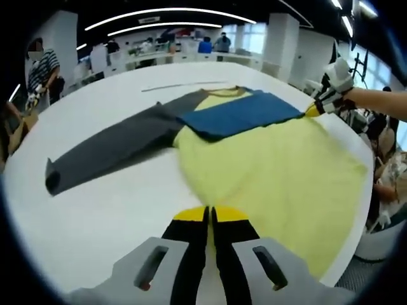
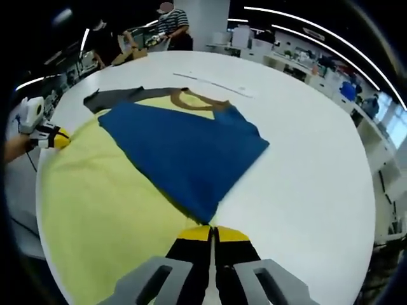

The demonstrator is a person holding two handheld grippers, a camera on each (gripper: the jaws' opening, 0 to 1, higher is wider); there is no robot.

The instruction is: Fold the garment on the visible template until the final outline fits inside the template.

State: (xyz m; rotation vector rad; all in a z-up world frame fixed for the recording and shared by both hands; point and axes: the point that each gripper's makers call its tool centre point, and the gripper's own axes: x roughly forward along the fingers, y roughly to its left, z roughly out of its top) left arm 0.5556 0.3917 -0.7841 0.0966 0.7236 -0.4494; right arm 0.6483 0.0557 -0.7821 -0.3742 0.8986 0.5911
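Because the garment (image 1: pixel 273 171) lies flat on the white table (image 1: pixel 114 216) with its yellow body spread wide, the thing that decides your next move is where the two sleeves are. The blue sleeve (image 2: pixel 184 152) is already folded across the chest; in the right gripper view it runs from the collar in the upper middle down to a point just above the jaws. The grey sleeve (image 1: pixel 108 149) is not folded: in the left gripper view it stretches from the shoulder near the centre out to the left, with its long axis going toward the middle left of the frame and its cuff far from the body.

Your left gripper (image 1: pixel 210 219) has its jaws closed together at the lower edge of the yellow cloth. It looks to pinch the hem there, but I cannot tell for sure if cloth is between the jaws. Your right gripper (image 2: pixel 211 234) is also closed, right at the tip of the blue sleeve, and I judge that it has this tip in its hold. In the left gripper view you see the same gripper at the upper right, at the edge of the garment.

I judge the grey sleeve to be the next part to fold in. It lies on the left gripper's side, well apart from the right gripper, so the left one is the nearer to reach it. I cannot make out the template outline on the table.
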